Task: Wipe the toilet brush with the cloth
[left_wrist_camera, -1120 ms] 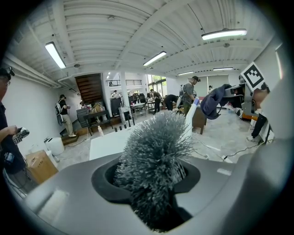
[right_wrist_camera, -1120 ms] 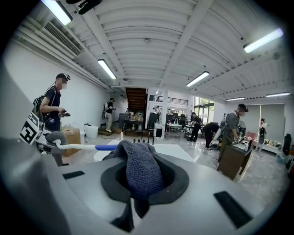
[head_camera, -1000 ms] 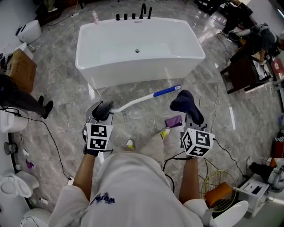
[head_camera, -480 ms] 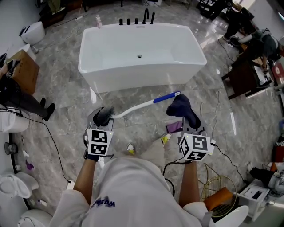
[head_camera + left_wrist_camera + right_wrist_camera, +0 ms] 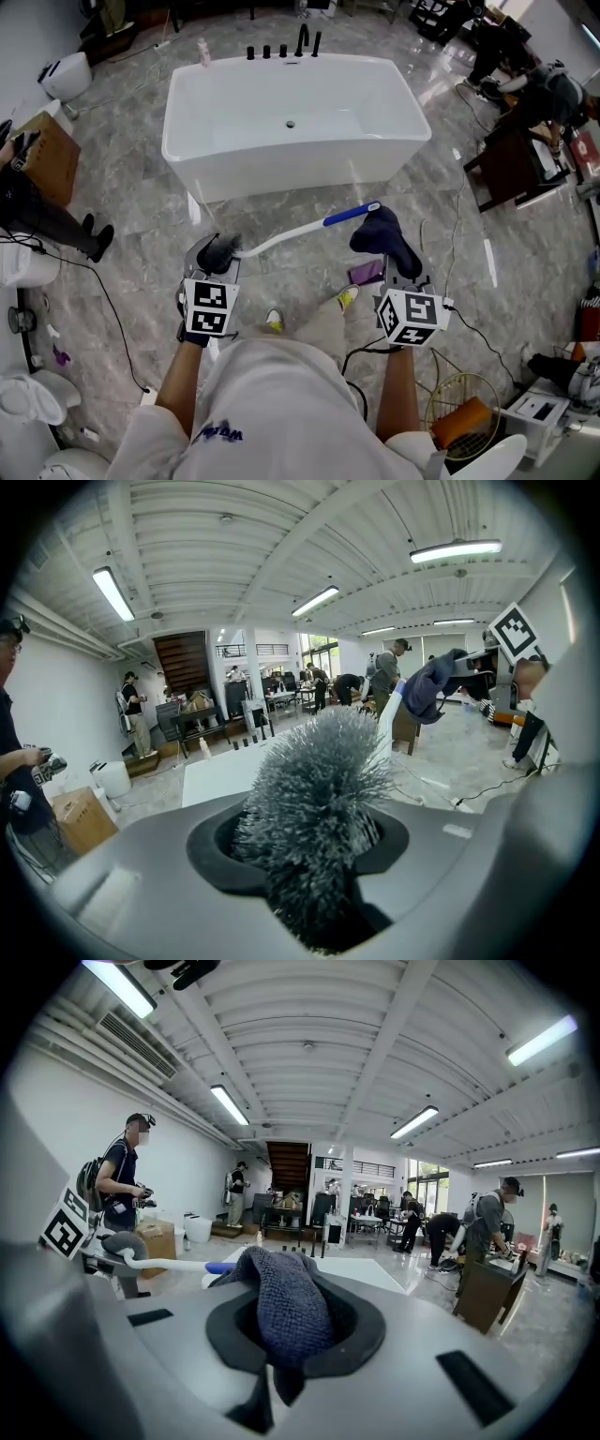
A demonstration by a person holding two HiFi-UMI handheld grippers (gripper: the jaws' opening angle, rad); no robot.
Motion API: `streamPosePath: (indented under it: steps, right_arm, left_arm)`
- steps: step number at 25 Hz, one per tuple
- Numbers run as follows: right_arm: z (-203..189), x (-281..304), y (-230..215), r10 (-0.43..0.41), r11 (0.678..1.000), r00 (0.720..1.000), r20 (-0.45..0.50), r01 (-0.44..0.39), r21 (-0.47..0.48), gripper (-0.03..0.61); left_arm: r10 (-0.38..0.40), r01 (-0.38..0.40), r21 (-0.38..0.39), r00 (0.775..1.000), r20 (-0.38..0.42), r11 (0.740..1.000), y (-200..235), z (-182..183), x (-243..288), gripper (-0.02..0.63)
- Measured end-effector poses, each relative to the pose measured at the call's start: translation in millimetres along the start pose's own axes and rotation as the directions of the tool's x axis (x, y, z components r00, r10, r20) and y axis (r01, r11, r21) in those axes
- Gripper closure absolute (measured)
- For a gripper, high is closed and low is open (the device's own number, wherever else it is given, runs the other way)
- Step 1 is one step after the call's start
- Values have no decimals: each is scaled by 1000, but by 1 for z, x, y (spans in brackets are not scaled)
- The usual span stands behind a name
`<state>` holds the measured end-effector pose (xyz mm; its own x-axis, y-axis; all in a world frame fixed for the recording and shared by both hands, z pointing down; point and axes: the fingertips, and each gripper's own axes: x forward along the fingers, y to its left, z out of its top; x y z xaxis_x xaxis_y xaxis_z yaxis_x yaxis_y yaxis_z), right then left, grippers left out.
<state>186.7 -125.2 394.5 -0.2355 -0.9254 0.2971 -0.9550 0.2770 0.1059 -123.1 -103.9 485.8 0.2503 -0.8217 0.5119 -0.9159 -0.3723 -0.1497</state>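
Standing on the marble floor (image 5: 131, 216) in front of a white bathtub (image 5: 281, 173), the person holds both tools out at waist height. The left gripper (image 5: 216, 258) has its jaws clamped on the grey bristle head of the toilet brush (image 5: 286, 228), whose white handle runs across to the right. The right gripper (image 5: 401, 267) has its jaws closed on a dark blue cloth (image 5: 382, 234), which bunches up above them. The handle's blue end sits right at the cloth.

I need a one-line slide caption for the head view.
Left gripper grips the toilet brush bristles; right gripper holds a dark cloth near its blue handle end.
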Motion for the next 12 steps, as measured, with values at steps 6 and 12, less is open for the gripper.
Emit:
streamPosePath:
  steps: [6,12]
  right_arm:
    - [-1,0,-1,0,1000,1000,2,0,6,549]
    - [-2,-2,-7,-3,1000,1000,2,3,10,549]
  left_arm:
    - [3,-3,-1,1000,1,1000,1,0,0,431]
    - [-5,5,-1,1000,-1,1000,-7,1,2,431]
